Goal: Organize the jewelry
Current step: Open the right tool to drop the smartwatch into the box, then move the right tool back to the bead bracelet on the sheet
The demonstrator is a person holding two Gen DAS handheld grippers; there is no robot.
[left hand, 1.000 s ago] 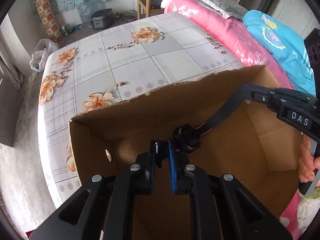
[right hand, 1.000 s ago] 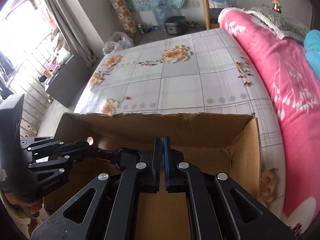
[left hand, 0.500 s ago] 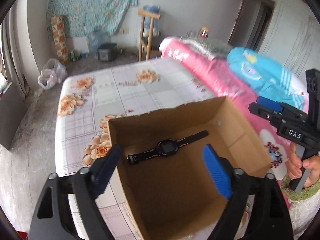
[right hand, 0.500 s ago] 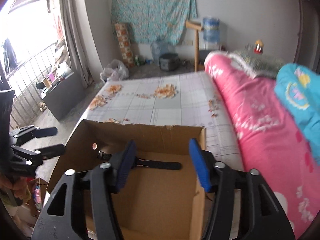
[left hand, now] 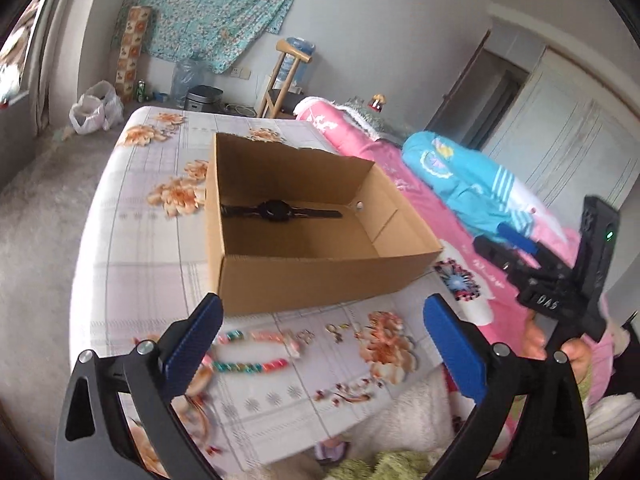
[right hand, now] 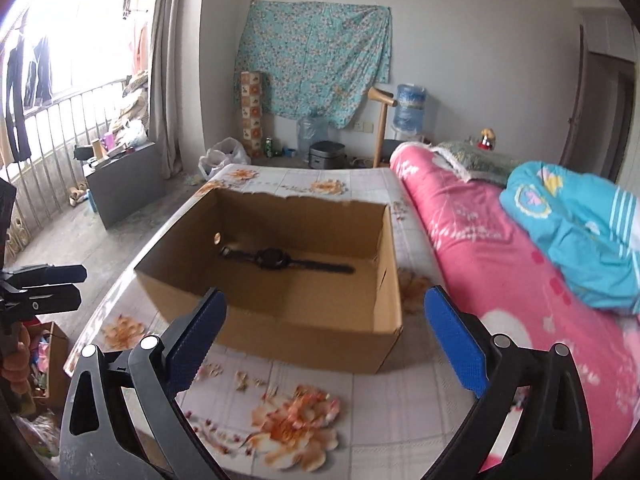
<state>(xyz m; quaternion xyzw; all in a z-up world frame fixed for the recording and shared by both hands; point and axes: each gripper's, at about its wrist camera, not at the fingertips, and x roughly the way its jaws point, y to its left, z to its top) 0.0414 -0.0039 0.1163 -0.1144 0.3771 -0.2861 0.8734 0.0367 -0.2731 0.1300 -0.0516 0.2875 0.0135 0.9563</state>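
Both tongs, left (left hand: pixel 320 340) and right (right hand: pixel 324 336), have just spread wide and hold nothing, the watch (left hand: pixel 276 211) lying flat in the box (left hand: pixel 312 276); the bead strings (left hand: pixel 248 352) on the bed likely need a low, centred pinch.

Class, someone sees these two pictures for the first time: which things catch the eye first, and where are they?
An open cardboard box sits mid-bed on the flowered sheet, with a black wristwatch stretched flat along its far wall. In front of the box lies a colourful beaded necklace, near the left claw. Both claws stand wide open and empty.
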